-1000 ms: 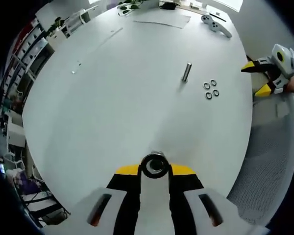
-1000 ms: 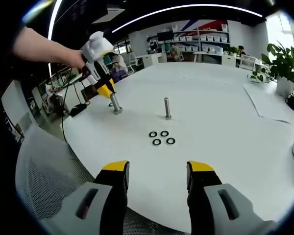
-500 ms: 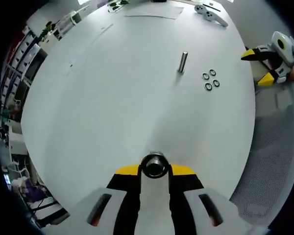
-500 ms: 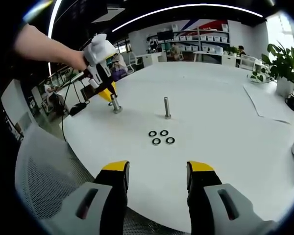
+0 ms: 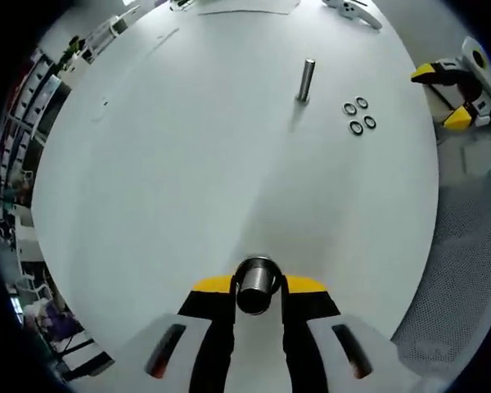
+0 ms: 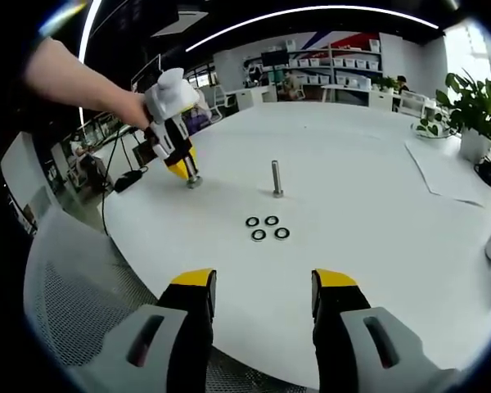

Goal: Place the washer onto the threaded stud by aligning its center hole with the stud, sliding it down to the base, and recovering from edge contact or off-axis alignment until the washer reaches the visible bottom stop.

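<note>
Starting with the big white table [image 6: 376, 246], spreading out under everything. Seeing the right gripper [image 6: 262, 303] hovering over the near edge at 6 o'clock in the right gripper view, jaws wide apart and holding nothing, probably getting ready to go and pick up a washer. Seeing the left gripper [image 6: 182, 168] reaching down at 10 o'clock, jaws squeezing the held stud [image 5: 256, 282] between the yellow tips, most likely holding it upright and steady so a washer can slide down it. Finding the free stud [image 6: 276, 178] standing alone near 12 o'clock, well apart from both grippers. Spotting the four washers [image 6: 253, 222] lying flat in a little bunch just in front of it, not yet on any stud and waiting to be picked.
</note>
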Demonstrator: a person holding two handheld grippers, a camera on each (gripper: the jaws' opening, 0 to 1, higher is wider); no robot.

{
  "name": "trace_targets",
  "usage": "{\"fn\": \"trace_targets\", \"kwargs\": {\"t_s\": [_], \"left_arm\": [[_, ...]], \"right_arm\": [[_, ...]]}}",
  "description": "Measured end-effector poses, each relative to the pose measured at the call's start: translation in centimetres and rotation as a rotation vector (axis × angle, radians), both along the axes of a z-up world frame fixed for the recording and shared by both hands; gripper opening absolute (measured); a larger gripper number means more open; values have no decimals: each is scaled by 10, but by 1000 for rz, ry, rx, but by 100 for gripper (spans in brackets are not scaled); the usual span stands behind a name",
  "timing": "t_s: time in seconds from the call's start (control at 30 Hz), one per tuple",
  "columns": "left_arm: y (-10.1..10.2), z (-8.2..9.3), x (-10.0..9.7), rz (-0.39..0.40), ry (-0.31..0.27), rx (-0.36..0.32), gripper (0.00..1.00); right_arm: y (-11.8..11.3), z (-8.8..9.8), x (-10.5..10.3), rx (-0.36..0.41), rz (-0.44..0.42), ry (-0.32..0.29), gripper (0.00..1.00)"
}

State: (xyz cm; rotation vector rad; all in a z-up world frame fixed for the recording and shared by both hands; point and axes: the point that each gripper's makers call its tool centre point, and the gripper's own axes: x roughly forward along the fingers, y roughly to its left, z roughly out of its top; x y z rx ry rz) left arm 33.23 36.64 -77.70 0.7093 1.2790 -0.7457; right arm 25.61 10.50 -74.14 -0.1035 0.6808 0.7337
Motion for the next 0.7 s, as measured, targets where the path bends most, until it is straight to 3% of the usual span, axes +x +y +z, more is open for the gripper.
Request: {"fn": "trace_targets", "kwargs": {"t_s": [0.27, 0.7], "left_arm": [[0, -8, -1, -4, 3, -3, 19], [2, -7, -1, 32, -23, -52, 21]], "right_arm": [[0, -1, 0, -5, 2, 2, 49], [1, 0, 0, -4, 7, 0, 49]]}}
